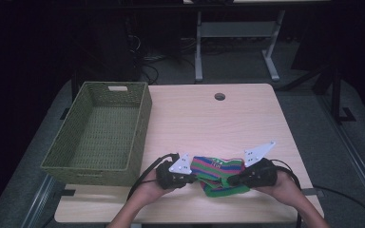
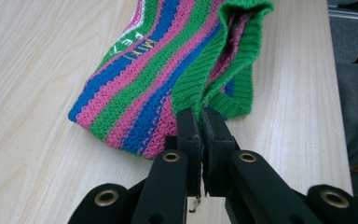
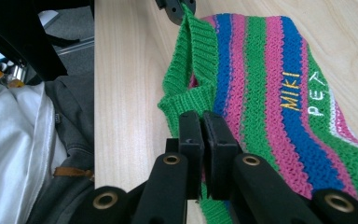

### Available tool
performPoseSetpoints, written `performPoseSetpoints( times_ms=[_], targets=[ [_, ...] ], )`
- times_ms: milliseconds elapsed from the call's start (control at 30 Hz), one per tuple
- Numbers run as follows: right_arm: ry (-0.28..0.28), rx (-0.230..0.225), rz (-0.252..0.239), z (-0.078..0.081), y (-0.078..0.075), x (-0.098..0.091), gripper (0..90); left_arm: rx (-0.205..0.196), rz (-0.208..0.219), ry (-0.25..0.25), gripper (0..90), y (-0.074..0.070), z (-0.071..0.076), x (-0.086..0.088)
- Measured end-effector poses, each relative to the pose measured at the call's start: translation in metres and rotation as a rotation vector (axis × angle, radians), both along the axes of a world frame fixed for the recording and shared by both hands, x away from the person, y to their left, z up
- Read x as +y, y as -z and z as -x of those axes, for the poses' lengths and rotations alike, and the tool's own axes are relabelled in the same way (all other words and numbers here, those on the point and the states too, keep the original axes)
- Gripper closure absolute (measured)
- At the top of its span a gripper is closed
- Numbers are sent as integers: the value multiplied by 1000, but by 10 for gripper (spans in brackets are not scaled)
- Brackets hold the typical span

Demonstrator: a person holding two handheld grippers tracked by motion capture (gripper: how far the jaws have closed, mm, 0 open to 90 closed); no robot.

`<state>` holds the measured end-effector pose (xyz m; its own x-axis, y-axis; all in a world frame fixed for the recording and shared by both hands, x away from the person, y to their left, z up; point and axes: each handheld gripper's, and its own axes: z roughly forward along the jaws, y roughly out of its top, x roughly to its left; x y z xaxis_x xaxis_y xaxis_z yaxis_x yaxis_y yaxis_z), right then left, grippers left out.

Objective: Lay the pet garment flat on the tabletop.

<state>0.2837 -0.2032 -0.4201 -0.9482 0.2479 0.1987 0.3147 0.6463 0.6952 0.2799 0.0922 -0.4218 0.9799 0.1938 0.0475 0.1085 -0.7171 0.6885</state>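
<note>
Striped knit garment (image 1: 218, 174) lies at the near edge of the table (image 1: 204, 118), between my 2 hands. My left gripper (image 2: 201, 122) has its jaws pressed together on the green ribbed cuff (image 2: 200, 79), and my right gripper (image 3: 201, 125) pinches the same cuff at another spot. The woven basket (image 1: 102, 135) sits at the table's left, well apart from the knit. As I judge it, the risk is the hold itself — each pinch catches only a thin edge of stretchy rib, so pulling the hands apart too hard could let the cuff slip free. The garment is also close to the near edge and could slide off.
</note>
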Motion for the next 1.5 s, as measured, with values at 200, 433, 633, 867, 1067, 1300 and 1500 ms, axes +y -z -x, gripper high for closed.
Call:
performPoseSetpoints(
  times_ms=[200, 433, 633, 867, 1067, 1300, 1500],
  targets=[
    [0, -7, -16, 3, -2, -3, 867, 11, 11, 3, 873, -3, 3, 1],
    [-9, -22, -24, 10, -6, -2, 867, 7, 10, 16, 873, -9, 8, 5],
    [-24, -25, -42, 17, -12, 2, 868, 0, 5, 16, 873, -16, 14, 11],
    [-48, -43, -51, 22, -19, 8, 868, -17, -7, 32, 873, -30, 20, 18],
    [-49, -46, -61, 23, -28, 12, 868, -36, -26, 37, 873, -43, 19, 21],
    [-41, -68, -73, 15, -38, 15, 868, -36, -41, 28, 872, -57, 7, 21],
    [8, -70, -86, 0, -45, 10, 869, -39, -53, 22, 872, -63, -7, 15]
  ],
)
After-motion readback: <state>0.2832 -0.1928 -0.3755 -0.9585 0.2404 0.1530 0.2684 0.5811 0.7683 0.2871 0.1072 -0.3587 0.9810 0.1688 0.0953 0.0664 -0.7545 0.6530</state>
